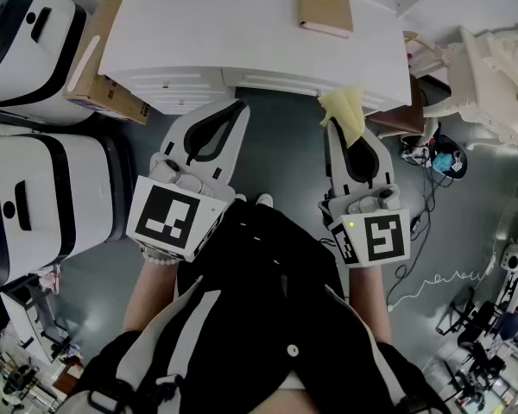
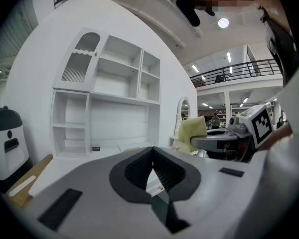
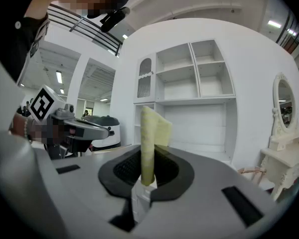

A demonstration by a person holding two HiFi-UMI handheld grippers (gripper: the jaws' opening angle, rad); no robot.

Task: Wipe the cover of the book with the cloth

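Observation:
A tan book [image 1: 325, 4] lies closed on the white desk [image 1: 198, 33], at its far right part. My right gripper [image 1: 338, 121] is shut on a folded pale yellow cloth [image 1: 346, 114], held in the air just short of the desk's front edge, well short of the book. In the right gripper view the cloth [image 3: 152, 139] stands upright out of the closed jaws of that gripper [image 3: 147, 180]. My left gripper [image 1: 236, 109] hangs shut and empty before the desk's front, level with the right one. The left gripper view shows that gripper [image 2: 152, 169] with jaws together, and the cloth [image 2: 191, 132] off to the right.
A cardboard box [image 1: 99, 54] leans against the desk's left side. Two white and black machines [image 1: 34, 192] stand at the left. A white shelf unit [image 2: 107, 103] rises at the back of the desk. At the right are white furniture [image 1: 492, 67] and floor cables [image 1: 432, 283].

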